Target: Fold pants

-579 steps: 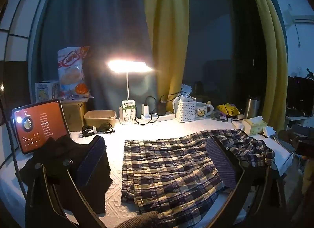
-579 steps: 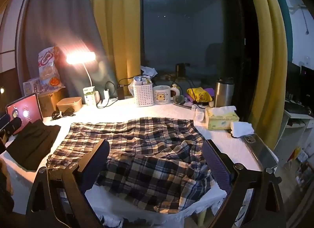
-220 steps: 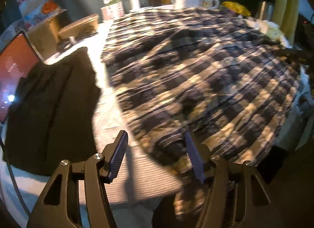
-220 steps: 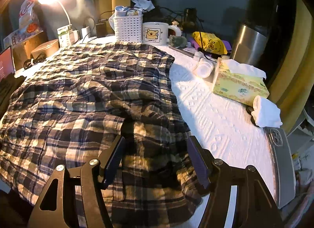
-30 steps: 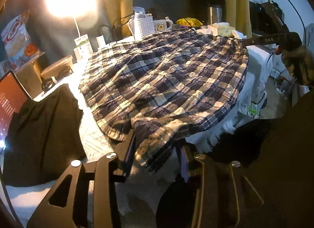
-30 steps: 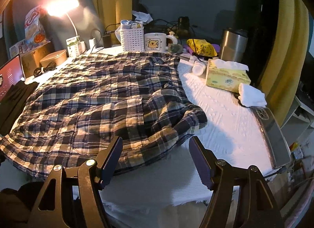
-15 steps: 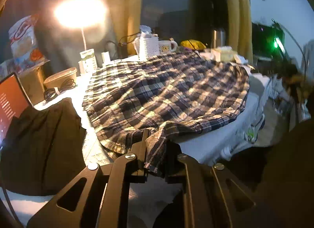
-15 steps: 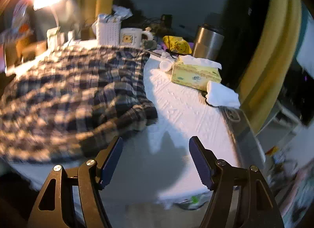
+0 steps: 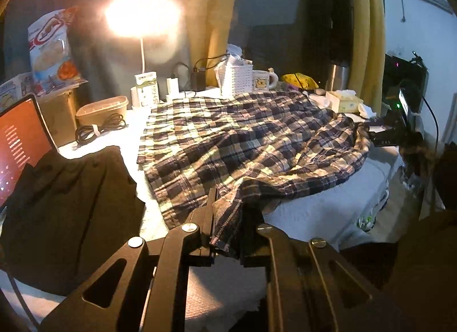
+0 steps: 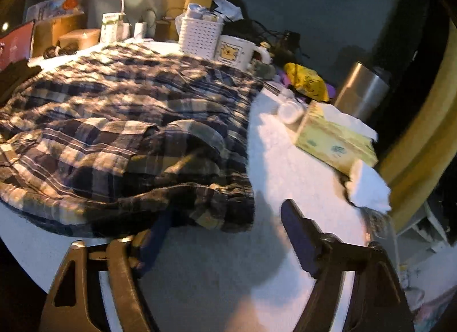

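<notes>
Nearest to us, our left gripper (image 9: pixel 227 217) is clamped on a bunched corner of the plaid pants (image 9: pixel 251 143), with the cloth pinched between the two pads and a short tail of it hanging below them. From that corner the fabric rises slightly off the table (image 9: pixel 322 206) and runs back into the rest of the garment. Our right gripper (image 10: pixel 225 235) has just been closing but its jaws stand apart. The left finger (image 10: pixel 155 239) is at the near hem of the pants (image 10: pixel 122 132), seemingly tucked just under the edge, though blur keeps us from being sure. The right finger (image 10: pixel 298 235) is over bare white cloth, clear of the fabric. Nothing is pressed between the pads.

The pants lie spread and rumpled across the middle of the table, their near edge rucked up. Beside them to the left lies a dark garment (image 9: pixel 65 203), just touching or nearly so. A tablet (image 9: pixel 20 143) with a red screen stands at the far left.

On the right of the pants sit a tissue box (image 10: pixel 334 143) and a folded white cloth (image 10: pixel 368 186) just beside it. Further back stand a steel tumbler (image 10: pixel 361 92), a mug (image 10: pixel 237 52) and a white basket (image 10: pixel 201 33). A lit lamp (image 9: pixel 142 15) glows at the back, in front of the curtains (image 9: pixel 208 17).
</notes>
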`<state>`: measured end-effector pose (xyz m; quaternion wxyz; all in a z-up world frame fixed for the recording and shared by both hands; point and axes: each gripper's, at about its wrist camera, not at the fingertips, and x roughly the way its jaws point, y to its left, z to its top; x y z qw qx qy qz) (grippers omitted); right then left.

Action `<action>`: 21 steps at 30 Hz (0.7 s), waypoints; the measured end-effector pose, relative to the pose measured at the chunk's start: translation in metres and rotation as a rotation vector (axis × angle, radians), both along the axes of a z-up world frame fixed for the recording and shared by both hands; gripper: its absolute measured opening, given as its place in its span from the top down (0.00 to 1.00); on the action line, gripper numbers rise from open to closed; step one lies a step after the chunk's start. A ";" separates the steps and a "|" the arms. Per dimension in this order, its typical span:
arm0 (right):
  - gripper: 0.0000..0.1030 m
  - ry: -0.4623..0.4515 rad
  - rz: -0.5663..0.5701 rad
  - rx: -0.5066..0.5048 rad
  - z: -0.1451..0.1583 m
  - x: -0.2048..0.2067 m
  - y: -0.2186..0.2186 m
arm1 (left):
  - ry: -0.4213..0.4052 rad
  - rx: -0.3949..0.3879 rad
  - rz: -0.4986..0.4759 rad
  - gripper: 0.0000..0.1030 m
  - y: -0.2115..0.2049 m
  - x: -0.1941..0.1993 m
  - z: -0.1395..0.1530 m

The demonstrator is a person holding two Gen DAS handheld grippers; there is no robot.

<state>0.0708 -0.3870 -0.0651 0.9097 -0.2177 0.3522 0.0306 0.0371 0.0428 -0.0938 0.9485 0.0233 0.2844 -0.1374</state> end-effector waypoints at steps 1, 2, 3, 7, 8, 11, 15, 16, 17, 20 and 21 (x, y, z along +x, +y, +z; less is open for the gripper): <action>0.75 0.012 0.003 0.014 0.000 0.001 0.001 | -0.006 -0.002 0.003 0.91 0.001 0.000 0.002; 0.75 0.009 -0.011 0.014 0.001 0.001 0.002 | -0.009 -0.003 0.005 0.91 0.001 0.000 0.003; 0.75 0.012 -0.007 0.020 0.001 0.000 0.003 | -0.014 -0.006 0.008 0.91 0.002 0.000 0.005; 0.76 -0.017 -0.020 0.058 0.015 -0.006 0.002 | -0.028 -0.016 0.005 0.91 0.004 0.006 0.014; 0.76 -0.032 -0.032 0.065 0.021 -0.007 0.002 | -0.034 -0.016 0.004 0.91 0.004 0.007 0.017; 0.76 -0.071 -0.042 0.092 0.037 -0.011 -0.001 | -0.053 -0.019 0.006 0.91 0.005 0.011 0.025; 0.76 -0.114 -0.038 0.098 0.058 -0.013 0.001 | -0.087 -0.030 0.024 0.91 0.006 0.016 0.037; 0.76 -0.124 -0.036 0.097 0.063 -0.013 0.002 | -0.095 -0.034 0.028 0.91 0.006 0.017 0.040; 0.76 -0.134 -0.038 0.096 0.067 -0.012 0.003 | -0.102 -0.033 0.031 0.91 0.006 0.018 0.042; 0.76 -0.153 -0.054 0.116 0.077 -0.007 0.001 | -0.127 -0.030 0.042 0.91 0.007 0.023 0.050; 0.76 -0.157 -0.061 0.128 0.081 -0.005 -0.001 | -0.139 -0.031 0.049 0.91 0.007 0.025 0.053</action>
